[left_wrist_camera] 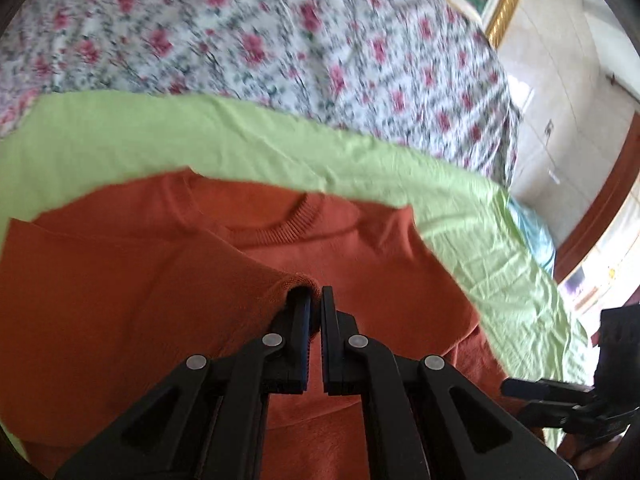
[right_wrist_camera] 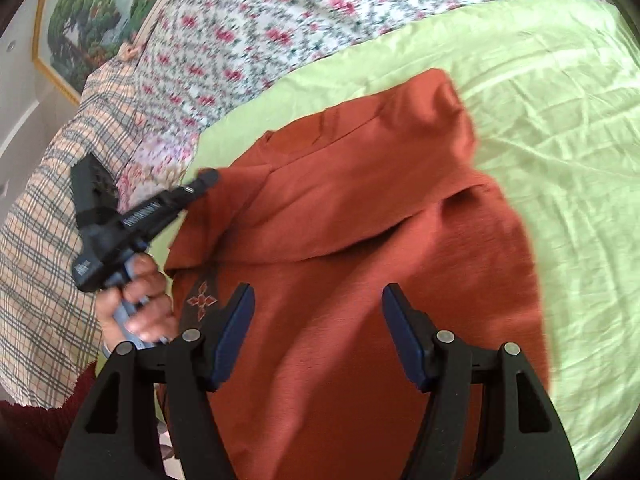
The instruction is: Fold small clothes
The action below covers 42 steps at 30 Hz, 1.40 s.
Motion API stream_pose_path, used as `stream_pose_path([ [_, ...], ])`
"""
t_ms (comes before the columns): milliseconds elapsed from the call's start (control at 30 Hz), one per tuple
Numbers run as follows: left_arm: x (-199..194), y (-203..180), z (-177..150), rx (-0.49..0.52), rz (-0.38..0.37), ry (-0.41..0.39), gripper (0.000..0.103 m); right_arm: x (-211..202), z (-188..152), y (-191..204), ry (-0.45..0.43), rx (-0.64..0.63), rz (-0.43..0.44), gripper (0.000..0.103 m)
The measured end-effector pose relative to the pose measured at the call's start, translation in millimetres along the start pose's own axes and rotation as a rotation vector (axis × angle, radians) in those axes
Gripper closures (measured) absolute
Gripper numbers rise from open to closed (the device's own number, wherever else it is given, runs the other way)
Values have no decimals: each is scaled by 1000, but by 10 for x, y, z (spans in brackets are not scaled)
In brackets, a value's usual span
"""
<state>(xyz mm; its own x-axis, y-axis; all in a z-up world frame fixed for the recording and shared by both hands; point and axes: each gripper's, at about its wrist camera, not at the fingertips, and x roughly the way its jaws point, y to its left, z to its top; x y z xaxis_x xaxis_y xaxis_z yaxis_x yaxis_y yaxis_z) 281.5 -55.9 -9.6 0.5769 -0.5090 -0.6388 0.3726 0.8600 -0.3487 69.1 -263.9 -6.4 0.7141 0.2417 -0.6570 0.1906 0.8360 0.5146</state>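
An orange-red knit sweater (left_wrist_camera: 360, 264) lies on a light green sheet (left_wrist_camera: 200, 132), with its ribbed neckline (left_wrist_camera: 276, 232) facing away from me. My left gripper (left_wrist_camera: 316, 296) is shut on a folded edge of the sweater, and the cloth wraps over its left fingertip. The right wrist view shows a hand (right_wrist_camera: 136, 304) holding that left gripper (right_wrist_camera: 206, 180) at the sweater's left edge, where a flap of the sweater (right_wrist_camera: 360, 184) is folded across the body. My right gripper (right_wrist_camera: 318, 308) hangs open over the sweater's lower part, with nothing between its fingers.
A floral bedspread (left_wrist_camera: 280, 40) lies beyond the green sheet (right_wrist_camera: 540, 120). A plaid cloth (right_wrist_camera: 48, 208) lies at the left in the right wrist view. A framed picture (right_wrist_camera: 88, 20) hangs behind. Something light blue (left_wrist_camera: 536, 236) sits at the bed's right edge, before a tiled floor (left_wrist_camera: 560, 128).
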Motion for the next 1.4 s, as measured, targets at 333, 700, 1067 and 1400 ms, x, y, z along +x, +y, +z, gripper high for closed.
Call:
stream_pose_path([
  [333, 143, 74, -397, 3, 10, 150, 72, -21, 99, -28, -27, 5, -13, 36],
  [700, -1055, 913, -940, -86, 346, 70, 61, 668, 203, 786, 42, -328, -52, 36],
  [1067, -1189, 1655, -1045, -226, 461, 76, 61, 1419, -133, 1558, 51, -1063, -228, 36],
  [1400, -997, 1645, -850, -243, 475, 63, 61, 1469, 152, 1558, 19, -885, -108, 97],
])
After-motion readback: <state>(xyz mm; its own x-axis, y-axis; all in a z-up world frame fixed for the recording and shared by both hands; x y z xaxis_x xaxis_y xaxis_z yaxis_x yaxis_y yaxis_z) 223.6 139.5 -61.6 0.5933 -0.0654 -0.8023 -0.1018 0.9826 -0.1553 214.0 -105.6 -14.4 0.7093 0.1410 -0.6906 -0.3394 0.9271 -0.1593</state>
